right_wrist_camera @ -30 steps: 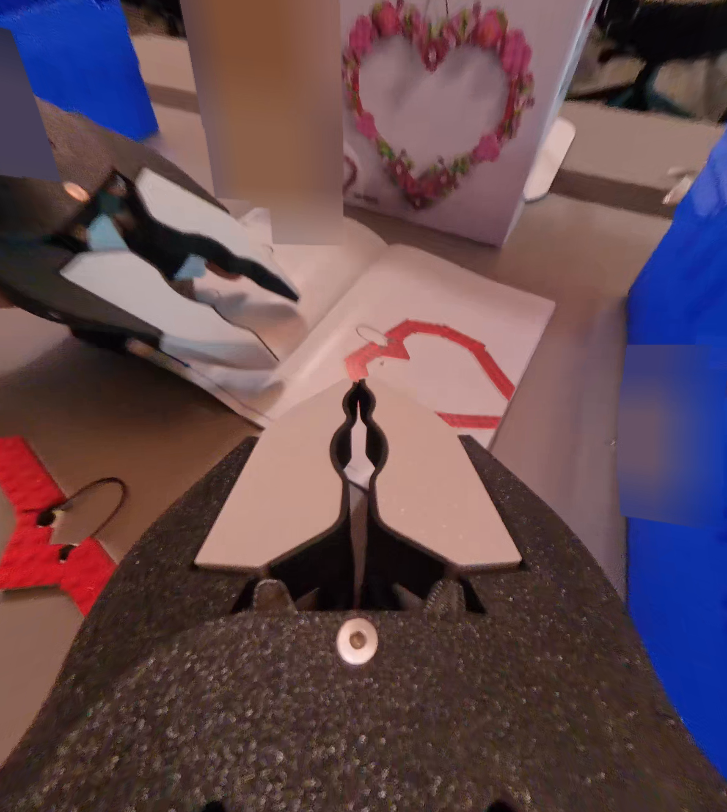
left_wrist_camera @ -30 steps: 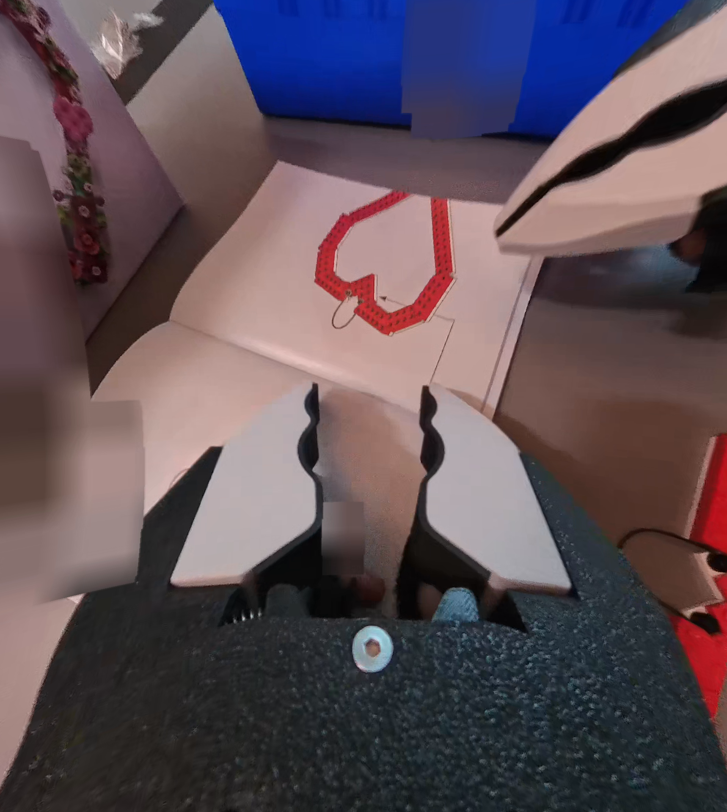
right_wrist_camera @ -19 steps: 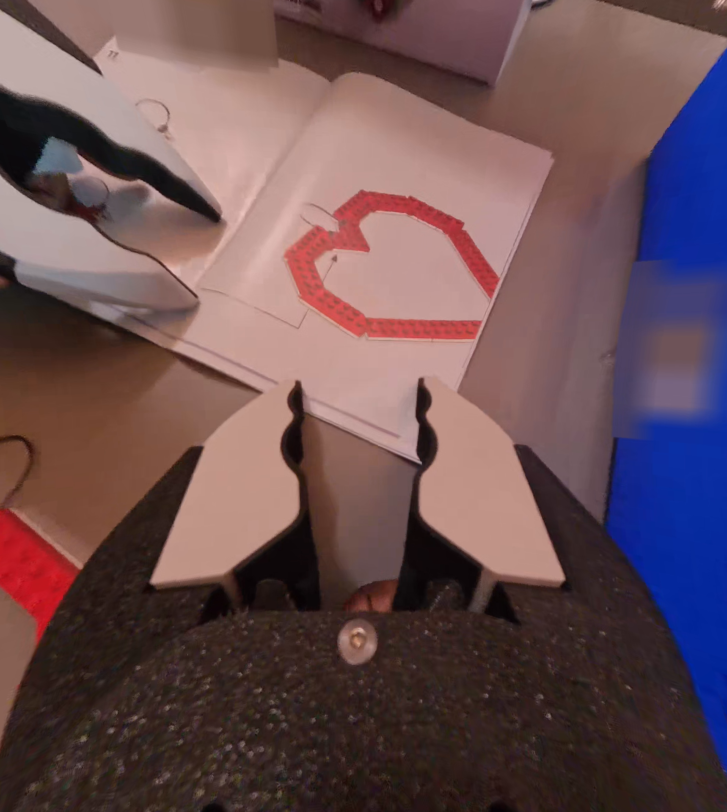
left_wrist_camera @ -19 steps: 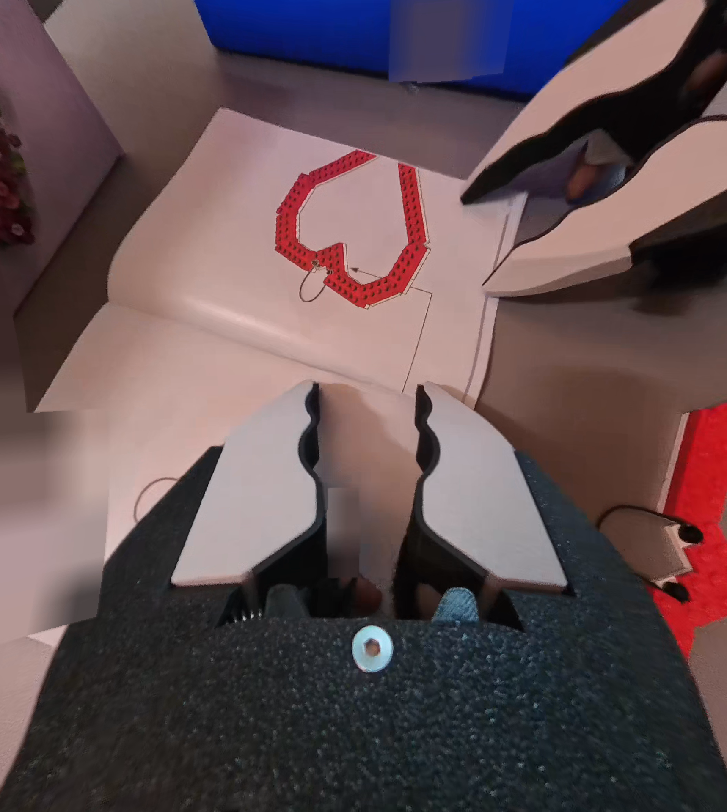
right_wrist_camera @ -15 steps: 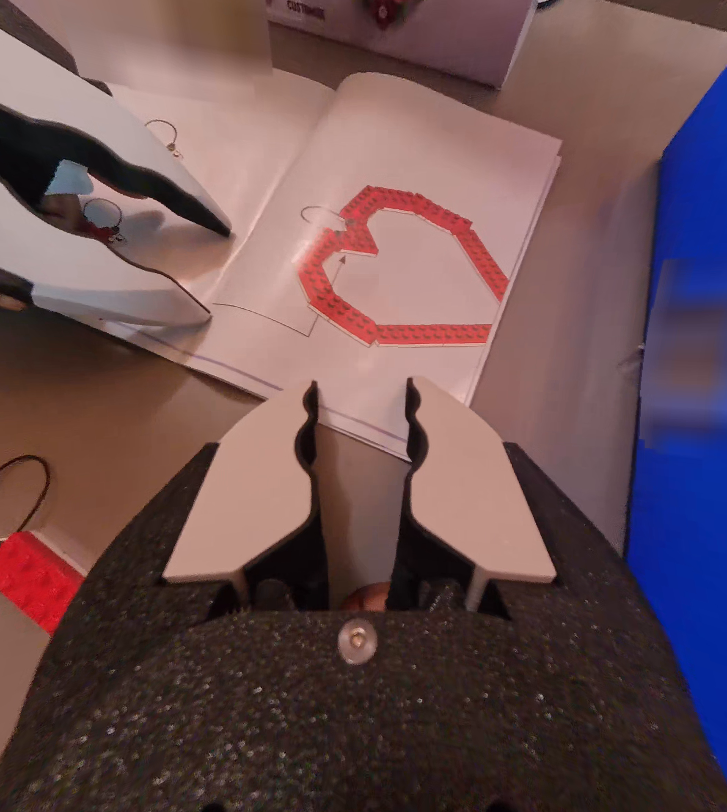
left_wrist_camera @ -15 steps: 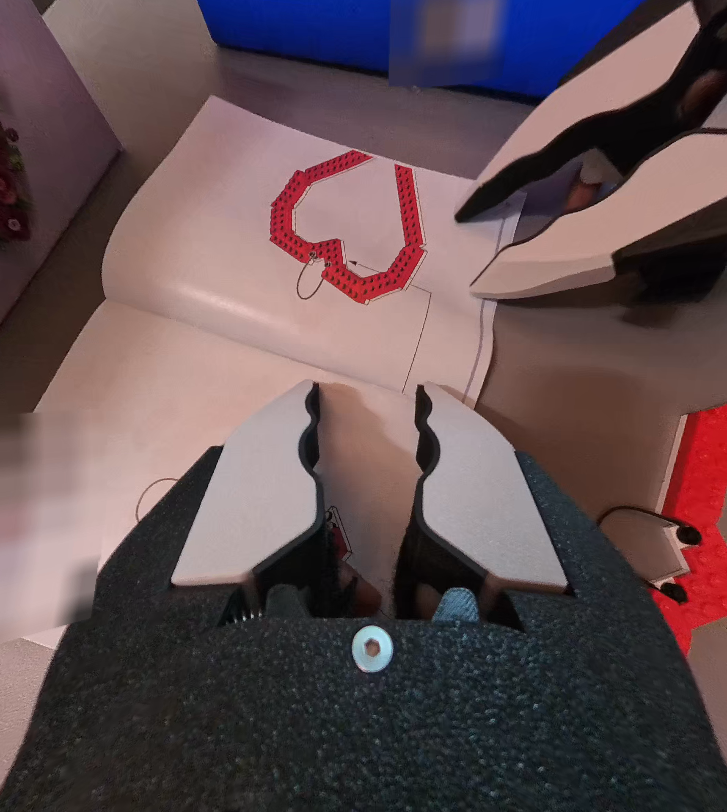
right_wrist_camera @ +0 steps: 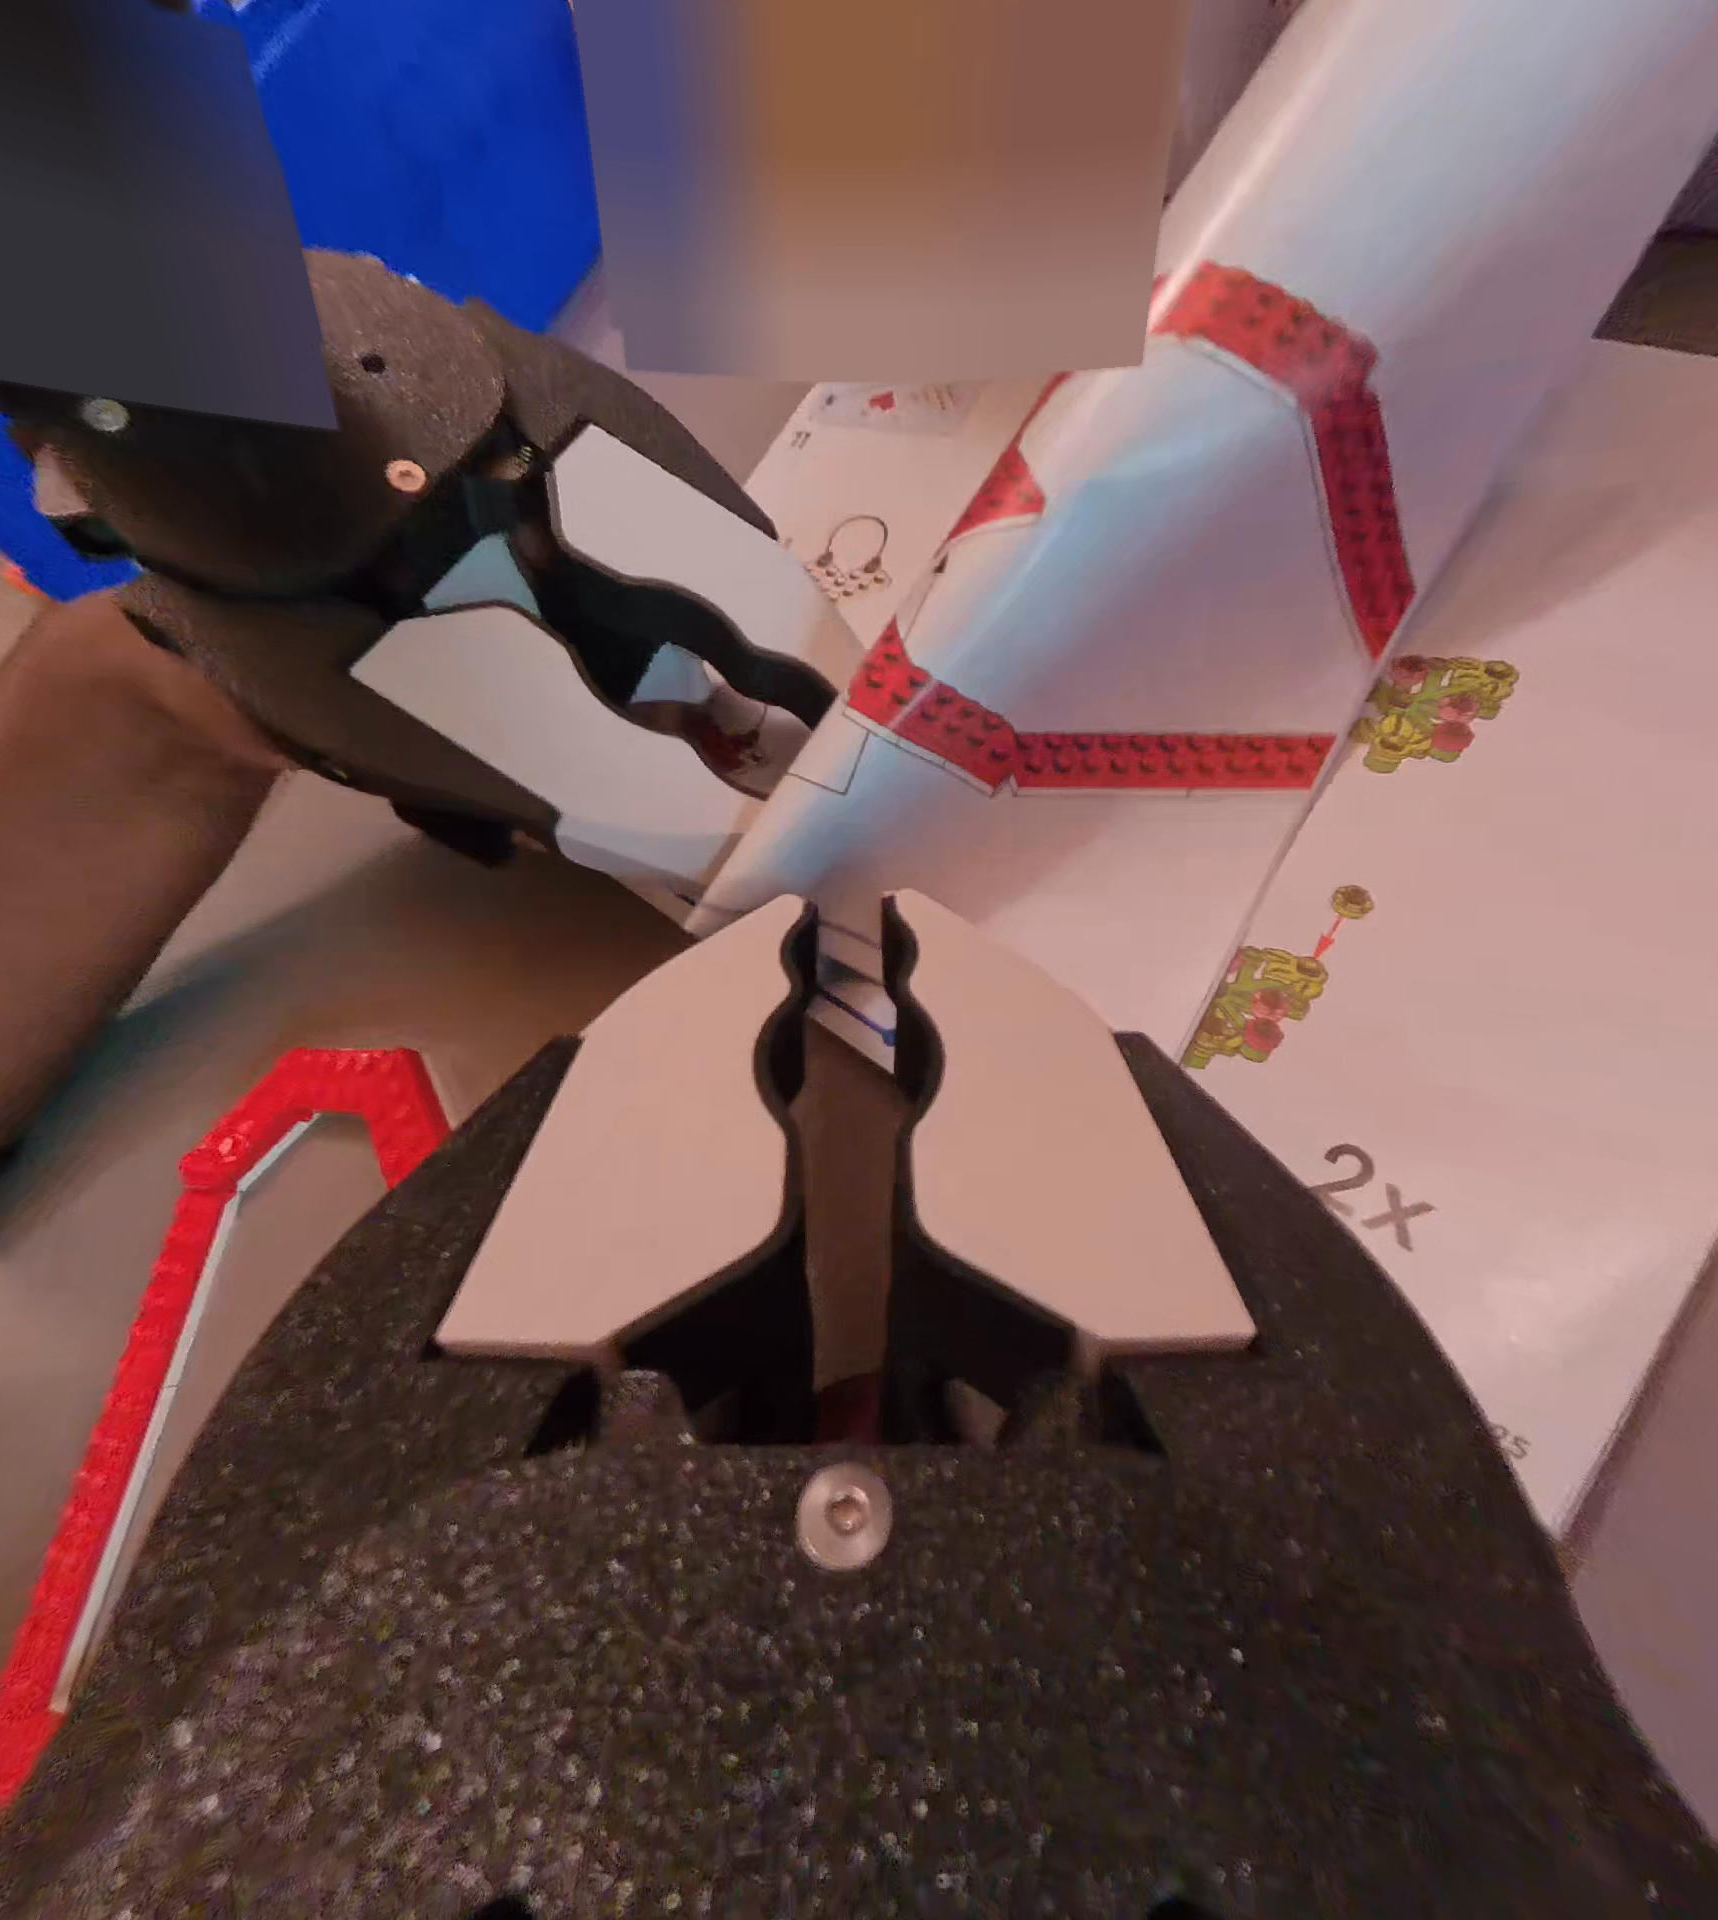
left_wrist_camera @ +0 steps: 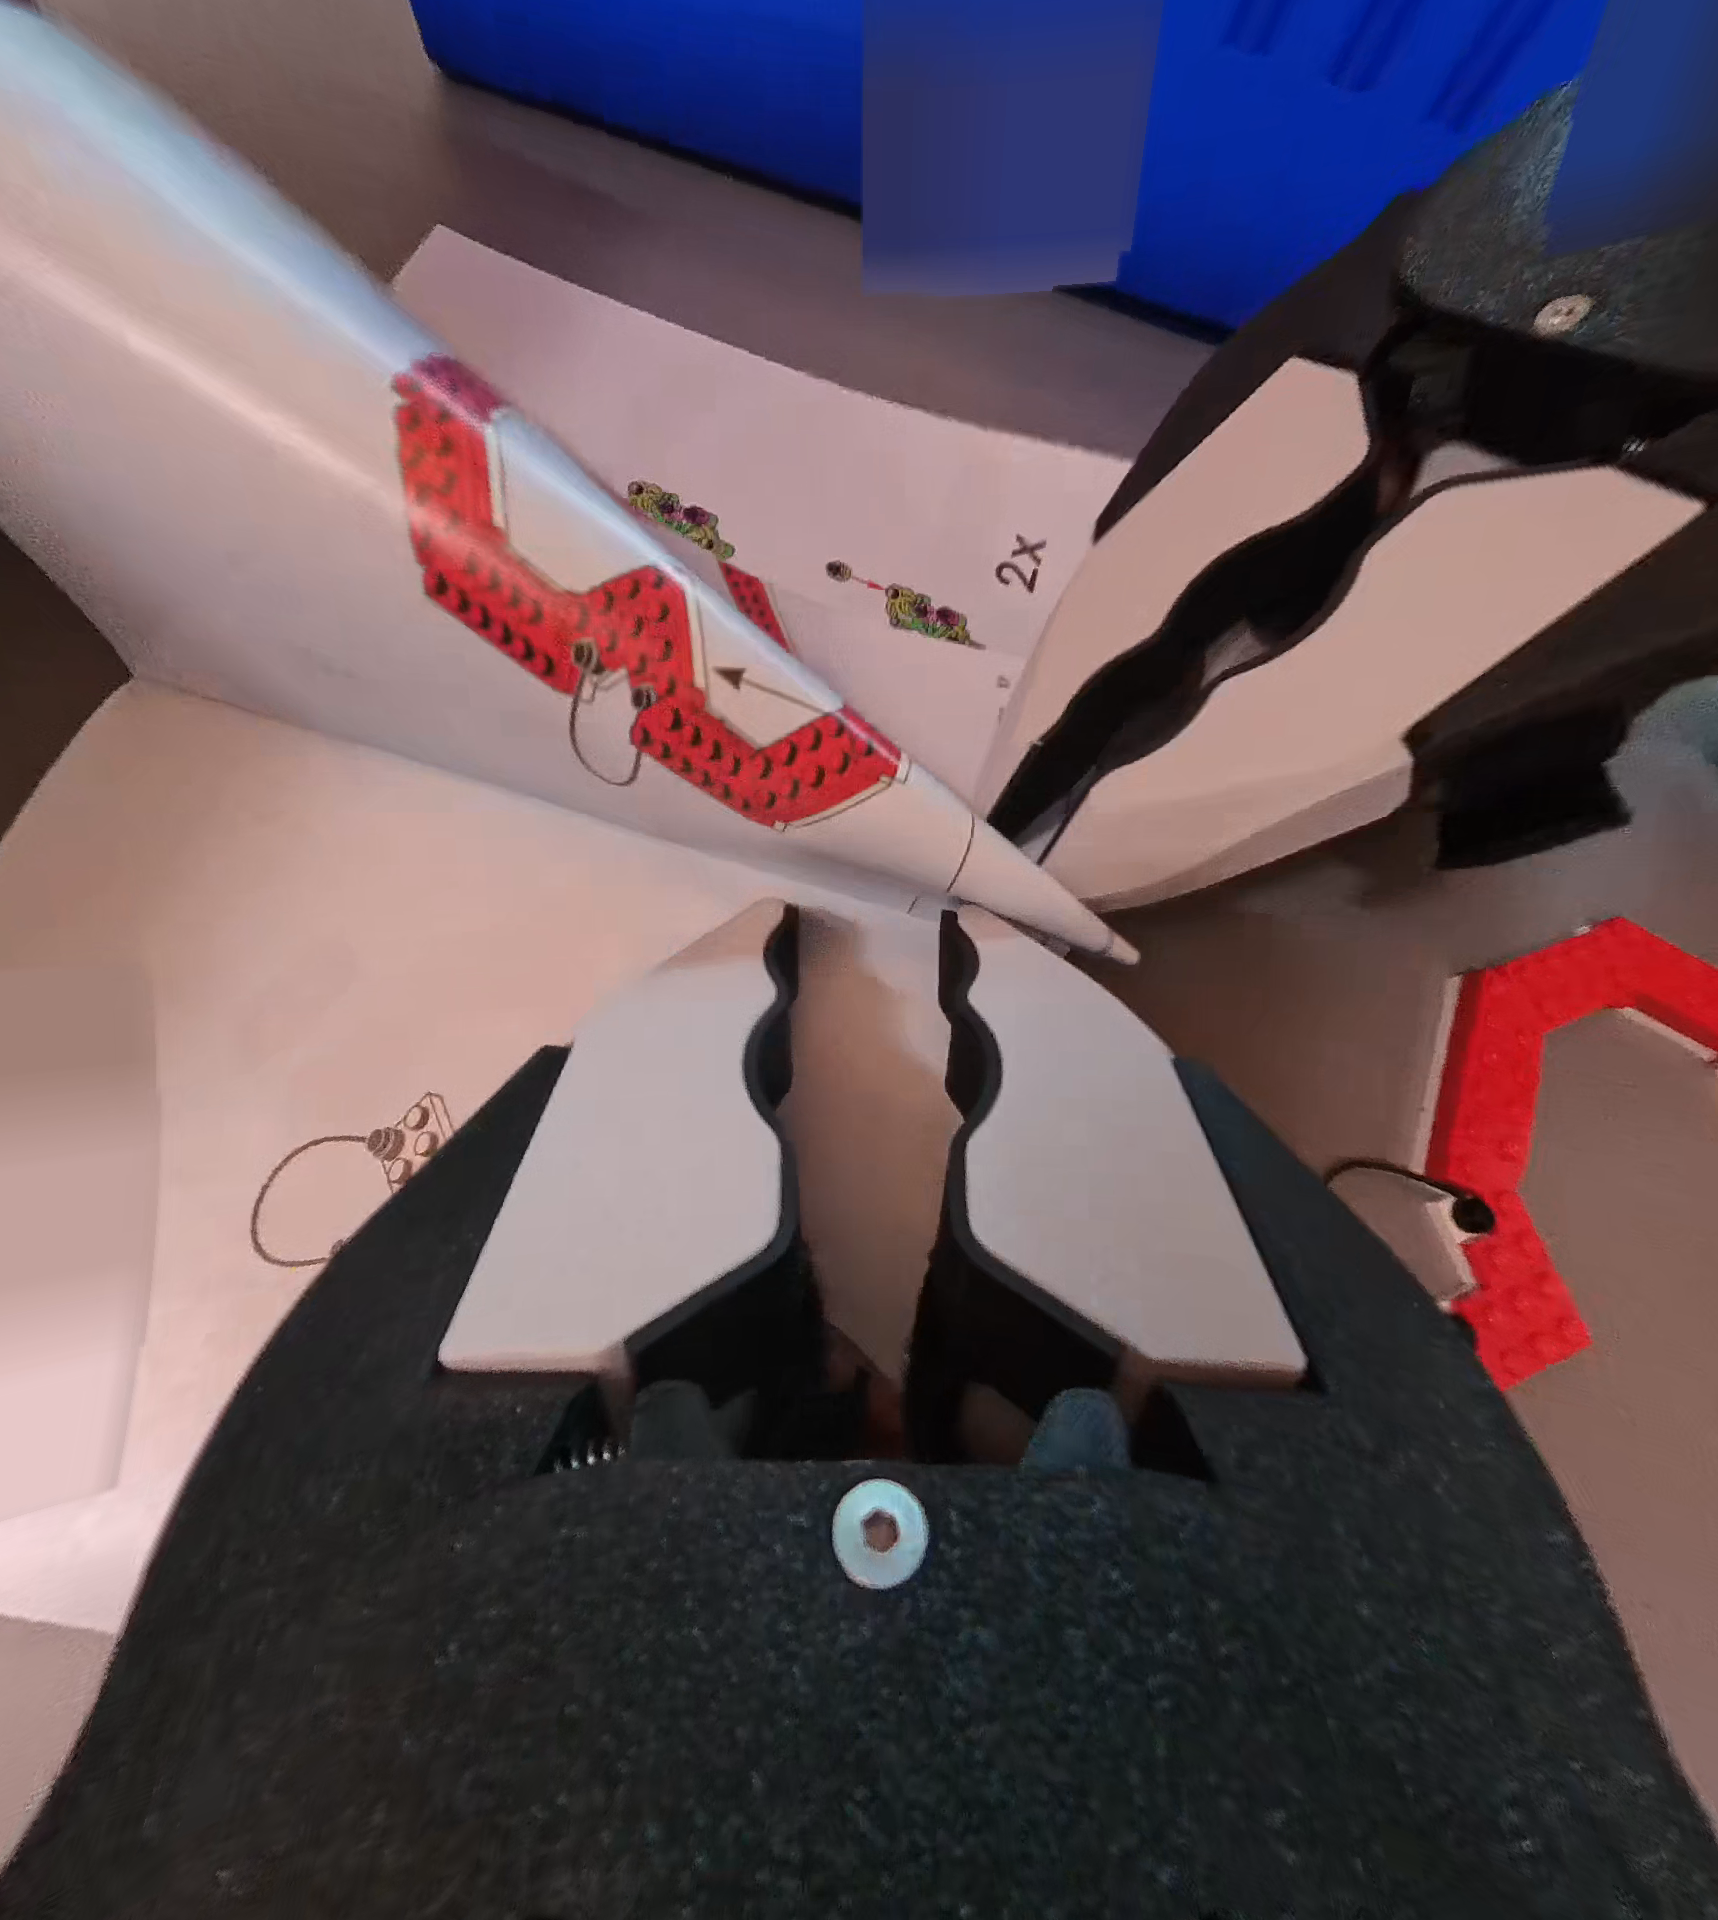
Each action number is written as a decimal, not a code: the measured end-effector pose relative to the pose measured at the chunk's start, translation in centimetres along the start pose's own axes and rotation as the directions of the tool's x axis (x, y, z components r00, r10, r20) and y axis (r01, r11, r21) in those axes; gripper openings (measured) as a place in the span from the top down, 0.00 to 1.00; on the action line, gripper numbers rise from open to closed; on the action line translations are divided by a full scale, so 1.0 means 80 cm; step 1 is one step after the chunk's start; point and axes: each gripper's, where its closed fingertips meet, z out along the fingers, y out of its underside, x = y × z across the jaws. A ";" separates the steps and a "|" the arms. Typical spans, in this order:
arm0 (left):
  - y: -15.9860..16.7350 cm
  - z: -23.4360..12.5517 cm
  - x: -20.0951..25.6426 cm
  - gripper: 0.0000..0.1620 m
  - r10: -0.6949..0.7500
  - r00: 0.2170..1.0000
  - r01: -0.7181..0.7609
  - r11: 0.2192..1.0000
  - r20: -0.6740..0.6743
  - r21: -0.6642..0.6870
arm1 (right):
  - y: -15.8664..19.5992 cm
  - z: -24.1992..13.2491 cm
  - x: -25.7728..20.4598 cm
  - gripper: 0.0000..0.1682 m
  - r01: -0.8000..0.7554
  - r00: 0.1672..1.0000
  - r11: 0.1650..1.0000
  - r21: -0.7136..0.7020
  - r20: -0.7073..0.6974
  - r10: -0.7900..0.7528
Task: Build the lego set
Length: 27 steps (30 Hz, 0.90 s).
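Right hand-held gripper (right_wrist_camera: 847,920) is clenched on the corner of the booklet page (right_wrist_camera: 1094,582), lifting it toward the left; left hand-held gripper (left_wrist_camera: 860,935) is released and empty just beside it; red lego heart frame (left_wrist_camera: 1520,1122) lies on the table (left_wrist_camera: 1665,1558) to the near side.

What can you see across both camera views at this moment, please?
table: one, brown, under everything
booklet: one, white, lying open on the table
lifted page: one, white with a red heart drawing, curling up over the booklet
heart frame: one, red bricks, flat on the table beside the booklet
cord loop: one, black, on the heart frame
bin: one, blue, behind the booklet
left gripper: black with pale fingers, open, over the booklet
right gripper: same build, narrow gap, at the lifted page's corner
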 end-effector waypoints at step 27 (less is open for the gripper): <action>-0.039 -0.064 -0.009 0.96 -0.420 0.754 0.585 0.779 -0.504 0.225 | -0.042 -0.043 0.014 0.80 -0.087 0.995 0.971 0.224 0.070 0.073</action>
